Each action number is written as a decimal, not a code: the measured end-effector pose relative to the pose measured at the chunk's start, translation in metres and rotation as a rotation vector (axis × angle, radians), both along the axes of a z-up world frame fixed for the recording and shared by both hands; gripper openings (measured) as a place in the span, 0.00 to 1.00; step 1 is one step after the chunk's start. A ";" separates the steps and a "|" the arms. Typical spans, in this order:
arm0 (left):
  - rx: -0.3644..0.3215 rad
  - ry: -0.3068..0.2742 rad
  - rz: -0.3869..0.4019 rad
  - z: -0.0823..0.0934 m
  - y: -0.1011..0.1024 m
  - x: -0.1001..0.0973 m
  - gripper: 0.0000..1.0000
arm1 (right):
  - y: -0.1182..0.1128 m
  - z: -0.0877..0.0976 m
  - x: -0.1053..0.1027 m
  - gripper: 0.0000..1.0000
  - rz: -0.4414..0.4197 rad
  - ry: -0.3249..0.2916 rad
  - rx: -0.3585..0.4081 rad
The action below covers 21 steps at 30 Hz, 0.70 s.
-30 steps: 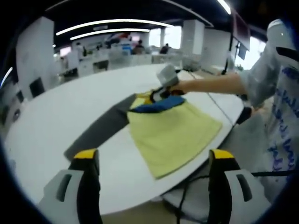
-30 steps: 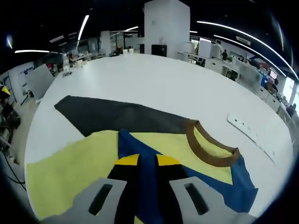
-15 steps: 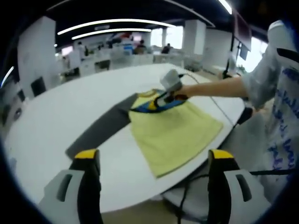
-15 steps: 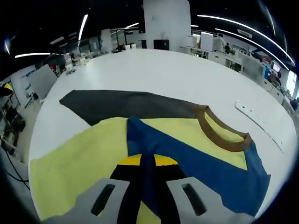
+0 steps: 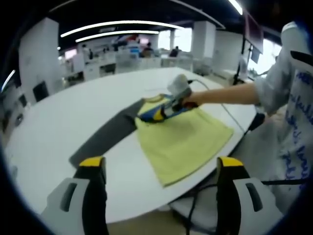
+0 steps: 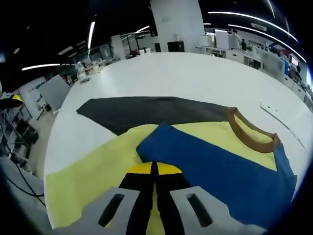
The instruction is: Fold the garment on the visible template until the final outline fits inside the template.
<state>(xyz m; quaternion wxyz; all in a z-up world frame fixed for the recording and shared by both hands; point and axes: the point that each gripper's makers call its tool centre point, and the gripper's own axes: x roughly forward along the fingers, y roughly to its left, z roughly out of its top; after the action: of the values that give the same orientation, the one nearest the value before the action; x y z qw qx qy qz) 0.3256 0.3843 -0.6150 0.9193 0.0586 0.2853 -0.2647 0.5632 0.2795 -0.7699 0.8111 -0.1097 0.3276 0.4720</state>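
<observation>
One garment (image 6: 93,169), a yellow shirt with a blue sleeve (image 6: 220,169) folded across its front and a brown collar (image 6: 249,132), lies flat near the worktop's (image 6: 161,73) edge, partly over a dark grey template (image 6: 146,110). The right gripper (image 6: 153,171) has its jaws together, clamped on the sleeve's edge. The left gripper (image 5: 159,169) hangs off the worktop's edge, jaws wide apart, holding nothing. Around stands an open office with white pillars and strip lights
</observation>
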 end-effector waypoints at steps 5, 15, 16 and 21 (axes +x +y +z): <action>0.002 -0.005 -0.003 0.002 0.000 -0.001 0.90 | 0.005 0.000 -0.012 0.02 0.041 0.006 -0.001; 0.011 -0.019 -0.004 0.004 -0.002 -0.002 0.90 | 0.002 0.015 -0.011 0.15 0.050 -0.026 0.021; 0.011 -0.020 -0.005 0.005 -0.002 -0.002 0.90 | 0.001 0.016 -0.011 0.16 0.047 -0.030 0.019; 0.013 -0.024 -0.010 0.006 -0.003 -0.002 0.90 | -0.005 0.021 -0.015 0.24 0.038 -0.044 0.018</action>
<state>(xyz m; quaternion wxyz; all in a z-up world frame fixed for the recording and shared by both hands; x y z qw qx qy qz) 0.3237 0.3808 -0.6085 0.9210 0.0690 0.2753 -0.2667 0.5480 0.2742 -0.7490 0.8100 -0.1189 0.3031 0.4877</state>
